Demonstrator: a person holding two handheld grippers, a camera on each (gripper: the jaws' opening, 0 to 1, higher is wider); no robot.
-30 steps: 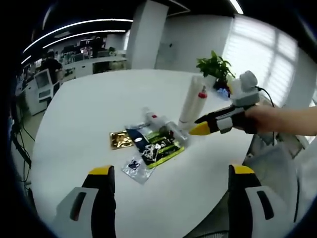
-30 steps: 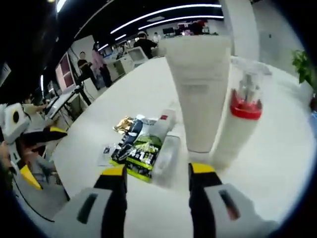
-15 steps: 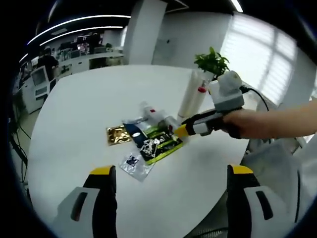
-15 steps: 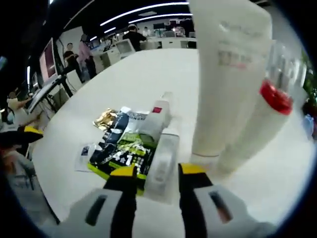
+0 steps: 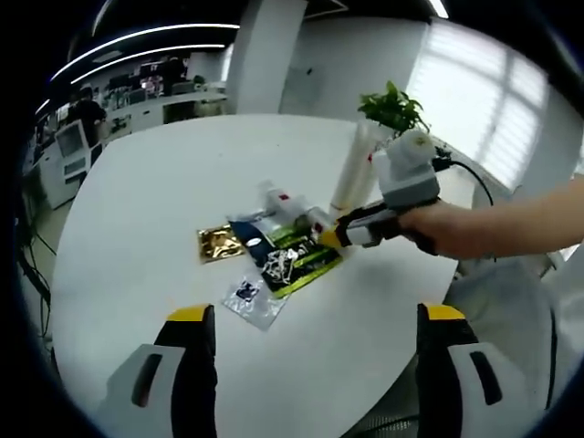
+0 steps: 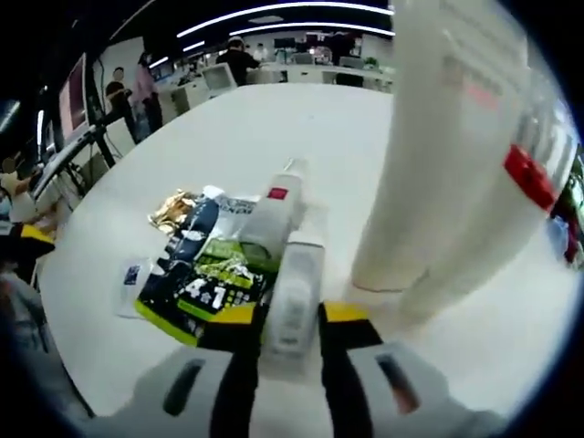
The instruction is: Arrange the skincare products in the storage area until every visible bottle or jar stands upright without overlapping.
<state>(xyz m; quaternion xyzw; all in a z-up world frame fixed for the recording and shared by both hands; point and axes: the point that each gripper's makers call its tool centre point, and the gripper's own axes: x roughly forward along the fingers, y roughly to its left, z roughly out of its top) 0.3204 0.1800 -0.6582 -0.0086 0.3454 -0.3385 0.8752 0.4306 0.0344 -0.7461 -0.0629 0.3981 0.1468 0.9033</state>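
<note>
On the white round table (image 5: pixel 164 192), a tall white tube (image 5: pixel 349 178) and a pump bottle with a red collar (image 6: pixel 529 178) stand upright side by side. Two white bottles lie flat beside a pile of sachets (image 5: pixel 294 260). One has a red label (image 6: pixel 274 208). The other lying bottle (image 6: pixel 294 292) sits between the jaws of my right gripper (image 6: pixel 288 315), which press its sides. In the left gripper view my right gripper (image 5: pixel 328 239) reaches in from the right to the pile. My left gripper (image 5: pixel 315 315) hovers open well short of the pile, holding nothing.
A gold sachet (image 5: pixel 219 244) and a small clear sachet (image 5: pixel 248 297) lie left of the pile. A potted plant (image 5: pixel 392 109) stands behind the upright tube (image 6: pixel 438 155). A grey chair (image 5: pixel 493 292) sits by the table's right edge. Desks and people are far behind.
My right gripper has moved forward onto the lying white bottle and its jaws have narrowed onto it. My left gripper stays open and has hardly moved.
</note>
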